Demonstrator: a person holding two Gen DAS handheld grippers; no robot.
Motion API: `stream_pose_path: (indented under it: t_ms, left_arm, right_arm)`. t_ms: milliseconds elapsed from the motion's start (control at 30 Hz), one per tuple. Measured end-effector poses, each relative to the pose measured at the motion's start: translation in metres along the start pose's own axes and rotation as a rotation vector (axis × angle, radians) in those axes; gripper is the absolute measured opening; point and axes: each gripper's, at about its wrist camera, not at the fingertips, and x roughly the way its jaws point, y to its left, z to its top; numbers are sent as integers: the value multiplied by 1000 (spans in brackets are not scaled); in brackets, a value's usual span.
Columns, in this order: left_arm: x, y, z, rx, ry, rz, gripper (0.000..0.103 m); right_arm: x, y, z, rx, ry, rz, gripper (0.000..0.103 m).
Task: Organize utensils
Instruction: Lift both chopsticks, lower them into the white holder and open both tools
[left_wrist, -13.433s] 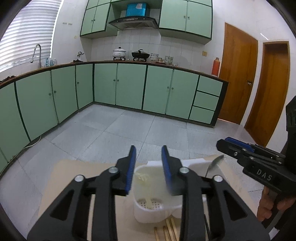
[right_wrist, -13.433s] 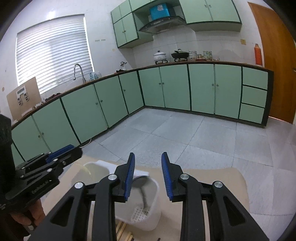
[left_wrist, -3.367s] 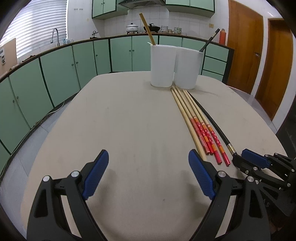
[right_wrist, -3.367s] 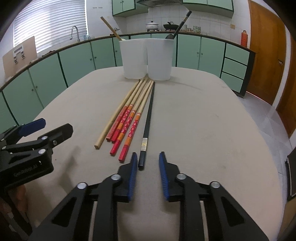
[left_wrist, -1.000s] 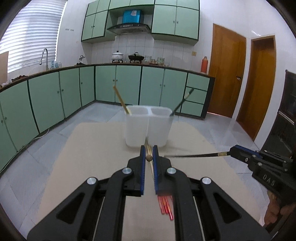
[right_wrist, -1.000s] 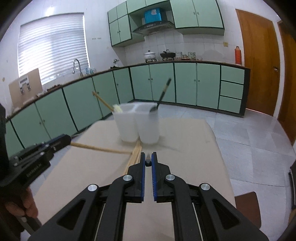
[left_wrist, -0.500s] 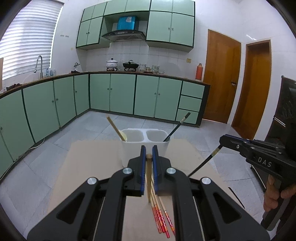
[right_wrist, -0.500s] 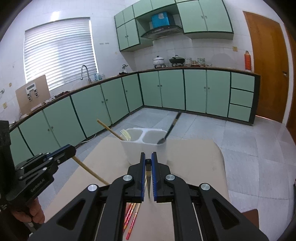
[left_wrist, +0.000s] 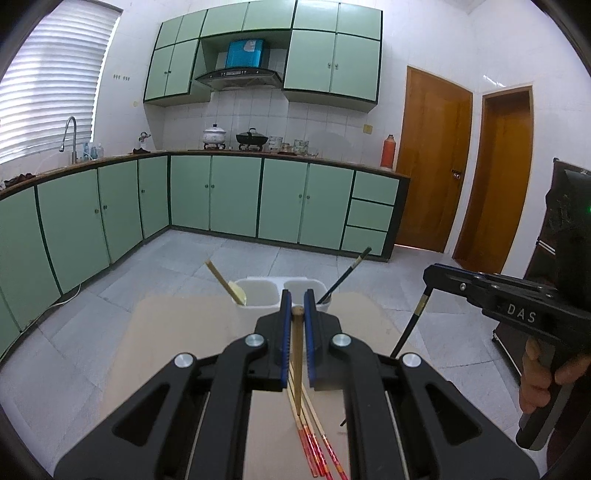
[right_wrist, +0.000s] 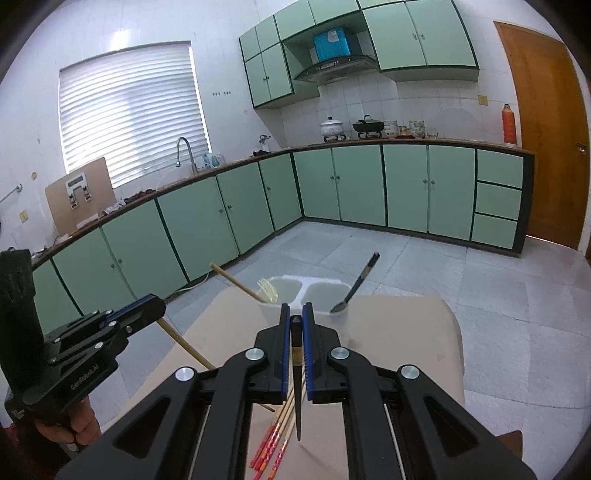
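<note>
My left gripper is shut on a plain wooden chopstick that hangs tip down above the table; it shows from the side in the right wrist view. My right gripper is shut on a black chopstick, also tip down, which shows in the left wrist view. The white two-compartment holder stands ahead at the table's far end. A wooden-handled fork leans in its left cup and a black-handled spoon in its right. Red-ended chopsticks lie on the table below both grippers.
The beige table ends just past the holder, with grey floor tiles beyond. Green cabinets line the far walls. Brown doors stand at the right.
Both grippers have risen and tipped their chopsticks steeper, tips down. The holder now sits lower in both views and closer under the fingertips.
</note>
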Motion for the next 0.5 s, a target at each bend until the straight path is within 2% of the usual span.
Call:
stream_pose_path:
  t_ms: [300,500]
  left_arm:
    - [2,3,29,18,-60,10,6]
    - [4,4,60,21,-128,16,6]
  right_arm:
    - [5,3,42,-34,-62,4,6]
    - [9,5,74,-61,-114,-1,6]
